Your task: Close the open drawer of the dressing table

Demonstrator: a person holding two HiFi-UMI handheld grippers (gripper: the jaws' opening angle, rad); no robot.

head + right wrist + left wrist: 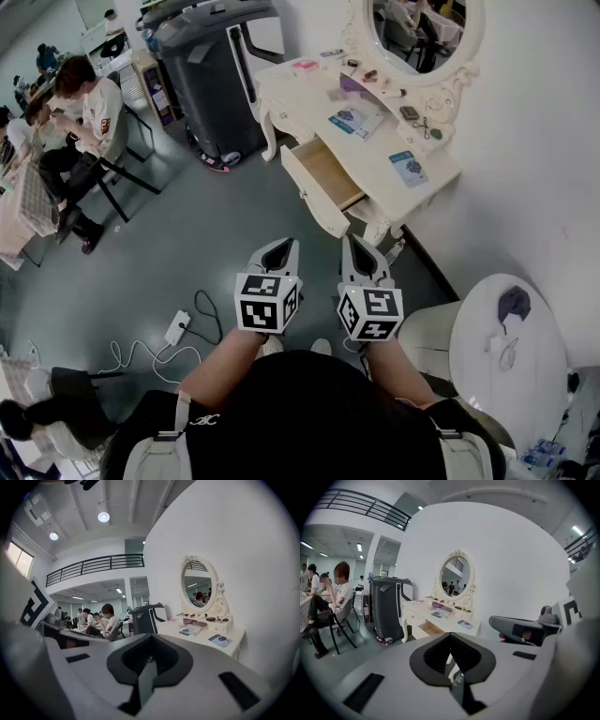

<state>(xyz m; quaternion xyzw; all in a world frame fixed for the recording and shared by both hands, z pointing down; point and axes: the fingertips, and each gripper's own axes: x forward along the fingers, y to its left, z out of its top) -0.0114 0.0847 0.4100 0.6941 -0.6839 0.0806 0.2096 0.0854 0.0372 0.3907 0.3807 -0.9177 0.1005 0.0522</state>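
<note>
Records the white, wood-lined open drawer (323, 178) jutting from the white dressing table (309, 98), well ahead of the left gripper (281, 248) and right gripper (361, 246), each with jaws clenched on nothing; warns of skewing and jamming under an off-centre push.

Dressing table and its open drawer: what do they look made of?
Dressing table: probably painted wood or board, going by the smooth, even white coat all over. Drawer: the front is white like the table, and the inside is bare tan, likely unpainted wood or plywood. It is too far away to tell solid wood from board.
</note>
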